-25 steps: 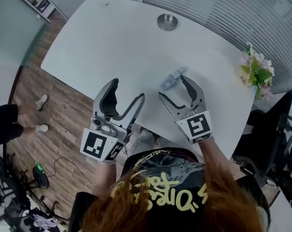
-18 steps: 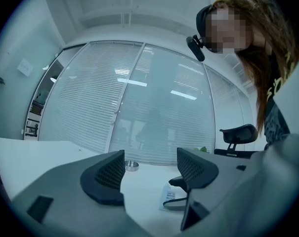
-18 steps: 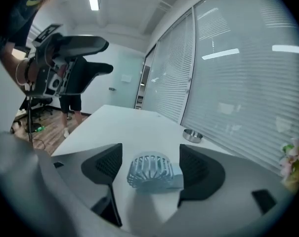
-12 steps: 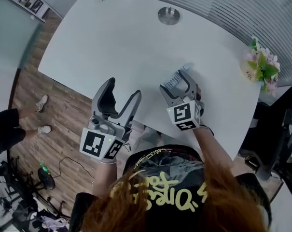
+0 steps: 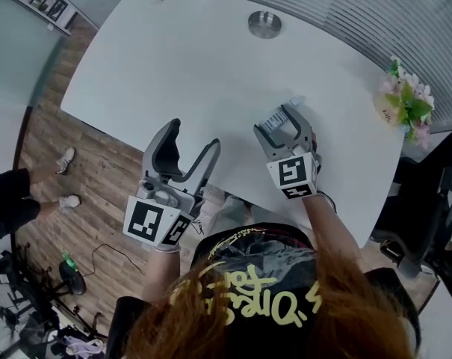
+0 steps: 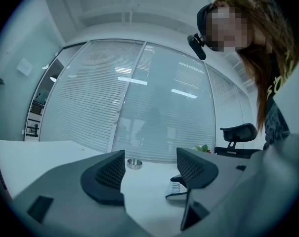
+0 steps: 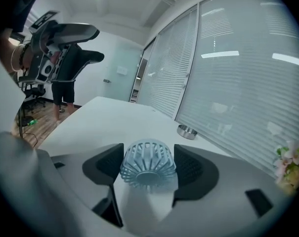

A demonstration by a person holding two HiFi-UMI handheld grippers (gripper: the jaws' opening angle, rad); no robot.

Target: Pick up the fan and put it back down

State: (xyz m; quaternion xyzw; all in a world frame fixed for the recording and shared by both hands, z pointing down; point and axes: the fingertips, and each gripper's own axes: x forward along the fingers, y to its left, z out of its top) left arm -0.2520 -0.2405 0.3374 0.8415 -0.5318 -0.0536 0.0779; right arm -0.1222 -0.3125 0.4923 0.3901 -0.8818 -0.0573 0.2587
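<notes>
The small pale blue fan lies on the white table with its ribbed cage toward the right gripper's camera. My right gripper tilts down over it with a dark pad on each side of the cage. Its jaws have just been closing on the fan, and the pads sit right at the cage's sides without visibly squeezing it. My left gripper hangs level at the table's near edge, open, nothing between its pads. From there the fan shows at the right.
A round metal dish sits at the table's far side. A pot of flowers stands at the right edge, with a black office chair beyond it. Someone stands on the wood floor at the left.
My right gripper has sunk and tipped down over the fan, so its fingers now straddle it. The left gripper has barely moved.
</notes>
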